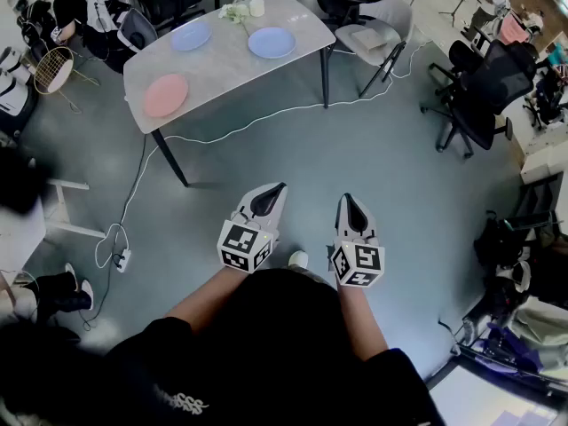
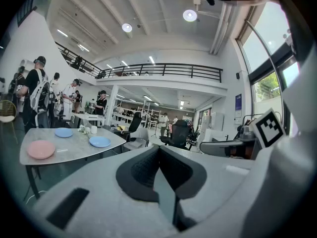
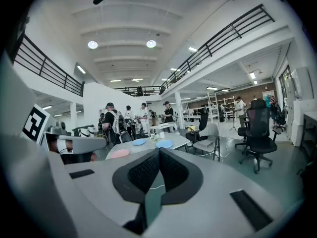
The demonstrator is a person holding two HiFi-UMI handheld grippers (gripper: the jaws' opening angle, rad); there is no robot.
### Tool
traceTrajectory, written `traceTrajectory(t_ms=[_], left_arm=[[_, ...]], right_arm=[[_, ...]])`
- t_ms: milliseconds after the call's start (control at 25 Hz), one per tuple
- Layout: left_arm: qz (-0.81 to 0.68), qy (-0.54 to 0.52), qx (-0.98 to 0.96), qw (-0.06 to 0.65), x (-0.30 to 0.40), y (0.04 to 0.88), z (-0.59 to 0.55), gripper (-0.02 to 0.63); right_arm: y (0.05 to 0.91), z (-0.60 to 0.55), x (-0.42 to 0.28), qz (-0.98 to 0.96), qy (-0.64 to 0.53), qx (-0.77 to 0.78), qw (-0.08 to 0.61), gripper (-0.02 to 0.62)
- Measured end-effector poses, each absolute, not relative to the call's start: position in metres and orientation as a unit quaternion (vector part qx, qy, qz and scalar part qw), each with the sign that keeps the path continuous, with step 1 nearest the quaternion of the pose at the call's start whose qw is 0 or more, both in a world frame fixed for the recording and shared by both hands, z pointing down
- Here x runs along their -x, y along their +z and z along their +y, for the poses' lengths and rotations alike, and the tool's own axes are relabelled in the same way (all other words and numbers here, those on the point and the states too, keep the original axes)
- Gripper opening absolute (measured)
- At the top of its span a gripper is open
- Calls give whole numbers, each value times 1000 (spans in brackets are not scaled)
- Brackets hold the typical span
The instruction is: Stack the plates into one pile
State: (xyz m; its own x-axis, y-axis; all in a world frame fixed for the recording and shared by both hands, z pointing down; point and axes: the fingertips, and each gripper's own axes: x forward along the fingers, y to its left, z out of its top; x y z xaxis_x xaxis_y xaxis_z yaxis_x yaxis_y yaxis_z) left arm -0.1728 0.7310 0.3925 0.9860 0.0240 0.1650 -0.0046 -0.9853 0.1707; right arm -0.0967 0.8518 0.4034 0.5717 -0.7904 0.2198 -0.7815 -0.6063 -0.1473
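Note:
Three plates lie apart on a grey table (image 1: 222, 69): a pink plate (image 1: 166, 95) at its near left, a blue plate (image 1: 272, 43) to the right and a paler blue plate (image 1: 190, 35) at the back. My left gripper (image 1: 280, 185) and right gripper (image 1: 346, 197) hover side by side over the floor, well short of the table, both shut and empty. In the left gripper view the pink plate (image 2: 40, 149) and both blue ones (image 2: 100, 142) (image 2: 63, 132) lie far ahead. The right gripper view shows the pink plate (image 3: 119, 153) and blue plate (image 3: 164, 144) beyond its jaws.
A white cable (image 1: 266, 118) trails across the floor under the table to a power strip (image 1: 122, 259). Office chairs (image 1: 479, 91) stand at the right, a grey chair (image 1: 377, 29) by the table's right end. A cup and small flowers (image 1: 241, 11) sit at the table's back edge. People stand beyond the table.

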Motion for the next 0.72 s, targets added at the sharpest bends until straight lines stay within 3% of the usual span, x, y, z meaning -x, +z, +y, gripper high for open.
traceTrajectory(t_ms=[440, 720], left_arm=[[5, 95, -991, 93, 107, 421, 773, 17], [9, 88, -992, 94, 46, 423, 741, 17]], right_arm=[[429, 898, 31, 458, -136, 878, 33, 14], [438, 879, -10, 460, -147, 875, 35, 14]])
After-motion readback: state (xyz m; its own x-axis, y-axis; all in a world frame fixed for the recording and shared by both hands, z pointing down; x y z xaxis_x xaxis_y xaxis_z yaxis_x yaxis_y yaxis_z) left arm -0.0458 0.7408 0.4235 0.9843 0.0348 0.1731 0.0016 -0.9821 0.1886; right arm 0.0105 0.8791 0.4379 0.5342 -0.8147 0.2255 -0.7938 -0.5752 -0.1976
